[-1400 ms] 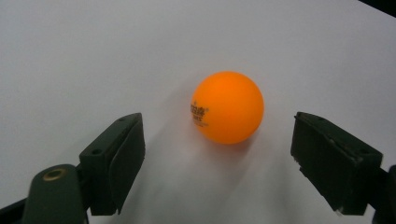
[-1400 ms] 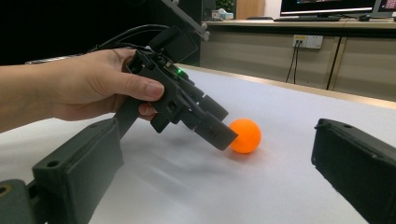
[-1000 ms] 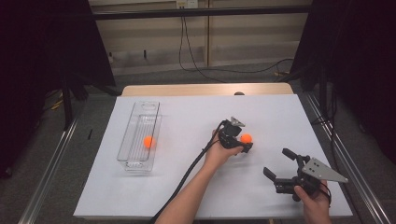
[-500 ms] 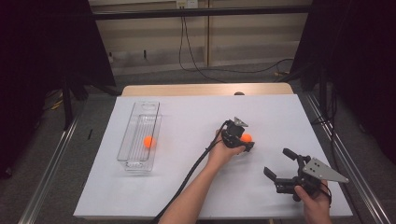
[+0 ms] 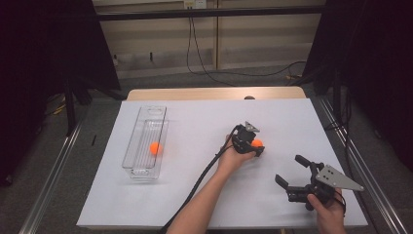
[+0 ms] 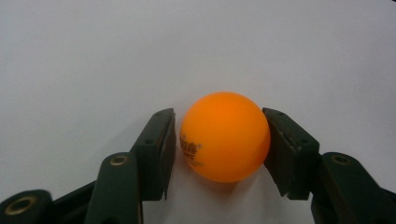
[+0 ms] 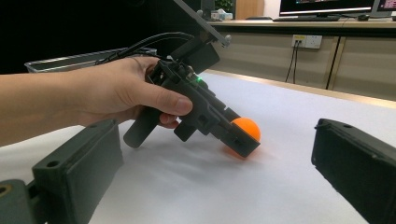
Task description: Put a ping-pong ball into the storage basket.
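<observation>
White sheet (image 5: 204,195) is laid over a wooden table (image 5: 195,93); dark curtains are seen at both sides, cables on the floor behind.

Left gripper (image 5: 255,146) is held low near the sheet's centre, angled down. An orange ball (image 6: 224,136) is bracketed by its jaws in the left gripper view: the right pad is seen touching the ball, while a thin gap or bare contact is seen at the left pad. Whether the ball is actually clamped cannot be told. The ball is resting on the sheet, with a shadow directly beneath it. Printed lettering is visible on its lower left face.

The same ball (image 7: 245,128) is seen in the right gripper view, sitting between the tips of the left gripper (image 7: 240,140), which is wrapped by the left hand (image 7: 126,93); a green light is lit on the gripper body.

Right gripper (image 5: 291,173) is held near the front right corner of the sheet, well apart from the ball, jaws spread wide with nothing between them.

A clear plastic tray (image 5: 133,151) is placed on the left part of the sheet, with a second orange ball (image 5: 155,148) lying inside it.
</observation>
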